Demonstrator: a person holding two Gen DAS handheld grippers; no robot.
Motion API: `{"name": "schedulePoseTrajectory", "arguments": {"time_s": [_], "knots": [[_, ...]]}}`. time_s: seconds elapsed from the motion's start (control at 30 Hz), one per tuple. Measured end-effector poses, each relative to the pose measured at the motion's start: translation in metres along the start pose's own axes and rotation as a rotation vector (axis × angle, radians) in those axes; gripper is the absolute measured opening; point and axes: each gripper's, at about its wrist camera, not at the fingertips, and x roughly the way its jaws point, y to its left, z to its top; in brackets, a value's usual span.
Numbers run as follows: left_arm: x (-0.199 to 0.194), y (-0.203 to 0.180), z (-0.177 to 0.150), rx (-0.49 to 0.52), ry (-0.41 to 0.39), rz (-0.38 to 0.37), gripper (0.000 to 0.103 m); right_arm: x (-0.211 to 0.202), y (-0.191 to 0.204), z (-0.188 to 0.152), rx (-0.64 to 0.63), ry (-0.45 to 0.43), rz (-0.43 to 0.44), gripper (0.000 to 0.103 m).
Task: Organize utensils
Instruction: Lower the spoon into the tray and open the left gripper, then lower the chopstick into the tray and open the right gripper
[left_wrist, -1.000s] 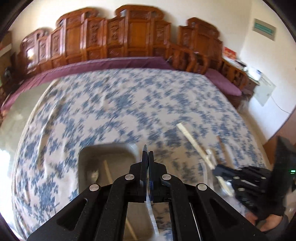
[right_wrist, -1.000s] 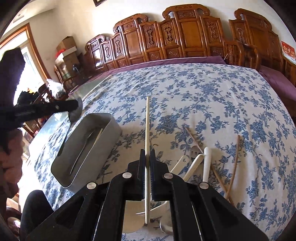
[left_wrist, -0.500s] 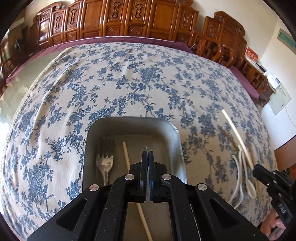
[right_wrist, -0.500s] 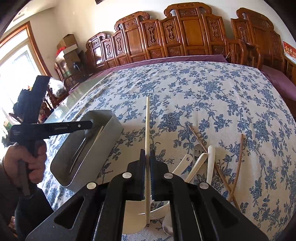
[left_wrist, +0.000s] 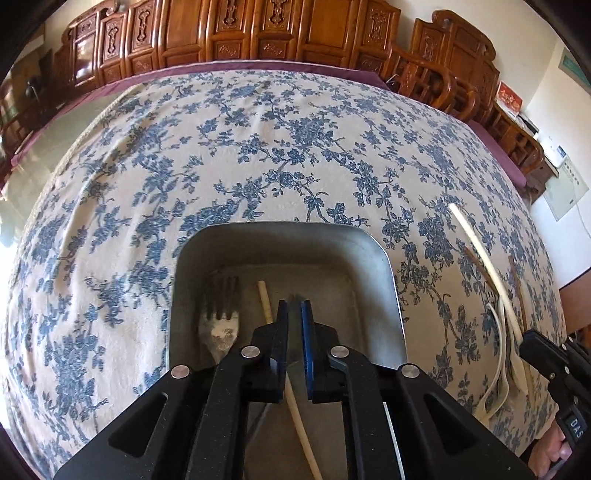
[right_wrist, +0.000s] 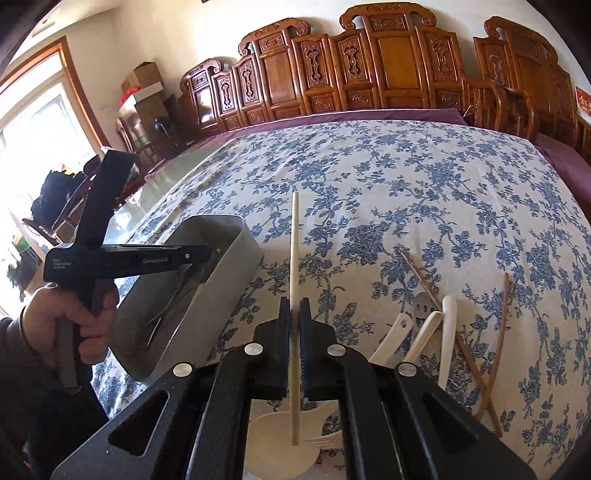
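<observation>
A grey metal tray (left_wrist: 373, 247) sits on the floral cloth and holds a metal fork (left_wrist: 218, 328) and a cream chopstick (left_wrist: 265, 301). My left gripper (left_wrist: 294, 308) hangs over the tray with its jaws slightly apart; a thin metal utensil shows between them, its grip unclear. In the right wrist view the left gripper (right_wrist: 212, 254) reaches over the tray (right_wrist: 236, 258). My right gripper (right_wrist: 294, 314) is shut on a cream chopstick (right_wrist: 294, 240) held above the cloth. Cream spoons (right_wrist: 428, 328), brown chopsticks (right_wrist: 498, 332) and a slotted metal spoon (right_wrist: 423, 304) lie to its right.
The loose utensils also show at the right in the left wrist view (left_wrist: 502, 314), with the right gripper (left_wrist: 554, 369) beside them. Carved wooden chairs (right_wrist: 369, 62) line the table's far edge. A glass-topped strip (right_wrist: 162, 177) lies left of the cloth.
My left gripper has come down over the tray and its jaws have parted slightly. My right gripper holds the cream chopstick nearly still.
</observation>
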Motion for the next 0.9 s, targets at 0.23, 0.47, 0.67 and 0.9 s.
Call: {"name": "schedulePoseTrajectory", "arguments": {"time_s": [0.23,0.47,0.67,0.9], "knots": [[-0.031,0.002,-0.013,0.049,-0.058,0.019,0.006,0.004,0.017,-0.003,-0.023,0.006,0.014,0.006],[-0.059,0.006,-0.029,0.096,-0.125,0.051,0.006,0.001,0.031,-0.004,-0.016,-0.004,0.034,0.006],[-0.066,0.019,-0.039,0.104,-0.151,0.080,0.007,-0.002,0.048,-0.005,-0.013,-0.006,0.056,0.006],[-0.071,0.039,-0.044,0.102,-0.166,0.114,0.007,0.006,0.072,-0.002,0.023,0.022,0.119,0.006]]}}
